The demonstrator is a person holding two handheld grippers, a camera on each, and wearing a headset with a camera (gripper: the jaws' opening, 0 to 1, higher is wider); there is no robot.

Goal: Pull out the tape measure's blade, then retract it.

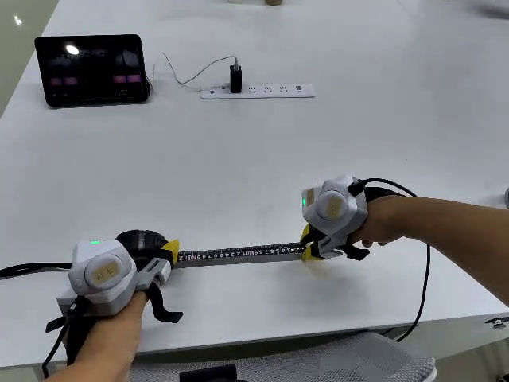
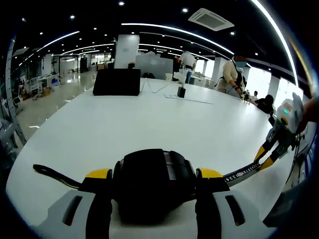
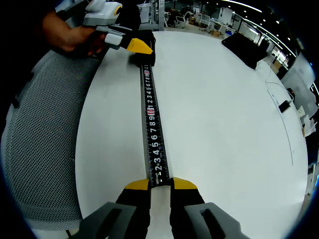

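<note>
The black tape measure case [image 1: 143,243] lies near the table's front left, and my left gripper [image 1: 163,256] is shut on it; in the left gripper view the case [image 2: 152,179] fills the space between the yellow-tipped jaws. Its dark numbered blade [image 1: 238,254] runs right across the table to my right gripper [image 1: 310,248], which is shut on the blade's end. In the right gripper view the blade [image 3: 151,119] stretches from my right gripper [image 3: 160,185] up to the case [image 3: 144,50] and the left gripper [image 3: 124,42].
A dark tablet [image 1: 91,68] stands at the table's back left. A white power strip [image 1: 258,91] with a black plug and thin cable lies at the back centre. A mesh chair seat [image 1: 350,358] sits below the front edge.
</note>
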